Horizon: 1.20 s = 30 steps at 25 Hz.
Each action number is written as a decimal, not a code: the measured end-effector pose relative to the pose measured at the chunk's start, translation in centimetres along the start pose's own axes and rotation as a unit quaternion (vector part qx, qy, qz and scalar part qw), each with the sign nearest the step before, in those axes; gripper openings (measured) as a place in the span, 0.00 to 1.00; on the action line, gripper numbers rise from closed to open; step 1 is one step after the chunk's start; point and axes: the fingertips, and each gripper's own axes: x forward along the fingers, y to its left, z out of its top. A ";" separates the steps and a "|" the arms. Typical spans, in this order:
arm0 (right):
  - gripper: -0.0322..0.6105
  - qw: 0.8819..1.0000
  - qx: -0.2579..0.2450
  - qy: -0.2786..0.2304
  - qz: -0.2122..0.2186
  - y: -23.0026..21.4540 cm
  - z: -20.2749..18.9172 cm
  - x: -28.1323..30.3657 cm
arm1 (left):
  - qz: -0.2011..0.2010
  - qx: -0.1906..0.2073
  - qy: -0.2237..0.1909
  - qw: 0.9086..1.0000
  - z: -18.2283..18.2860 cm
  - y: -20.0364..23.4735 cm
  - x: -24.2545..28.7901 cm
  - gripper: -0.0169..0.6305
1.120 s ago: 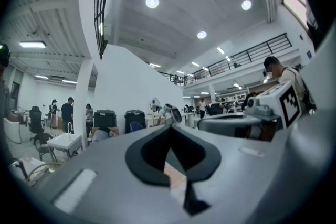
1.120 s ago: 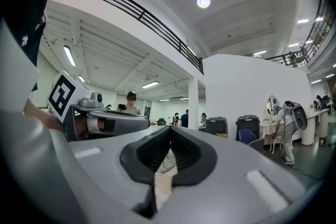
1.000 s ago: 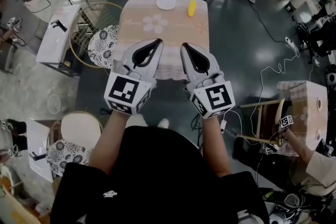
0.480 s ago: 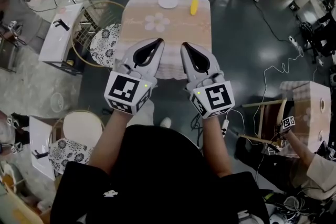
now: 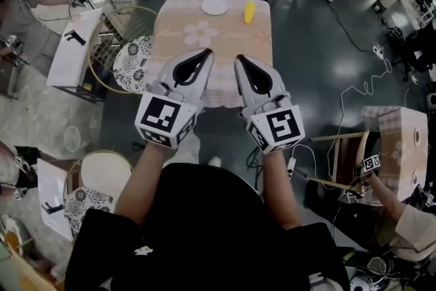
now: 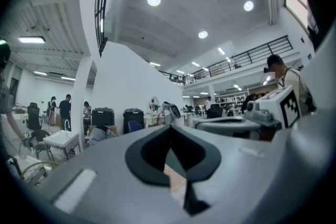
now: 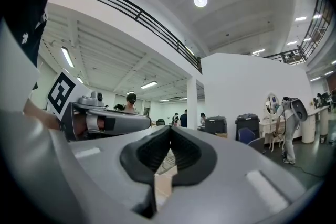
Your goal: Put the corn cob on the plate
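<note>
With left gripper (image 5: 204, 54) and right gripper (image 5: 239, 60) both clenched empty, we see the corn (image 5: 249, 11) far ahead, lying lengthwise away from us, right of the plate (image 5: 215, 6) and nearer the right.

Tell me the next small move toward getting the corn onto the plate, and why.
Probably carry the right tool forward toward the corn cob, opening it on the way. Its jaws are together with nothing between them, and the cob lies at the far edge of the table, just right of the plate, well ahead of that tool.
</note>
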 end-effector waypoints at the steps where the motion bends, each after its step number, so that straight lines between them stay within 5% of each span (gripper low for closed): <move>1: 0.05 1.000 -0.001 0.000 -0.001 -0.2 0.0 0.4 | -0.001 0.001 -0.001 1.000 0.0 0.3 0.3 0.03; 30: 0.05 0.999 -0.003 0.043 -0.034 -6.4 -2.0 14.5 | -0.033 -0.030 0.011 0.999 -1.6 12.7 9.8 0.03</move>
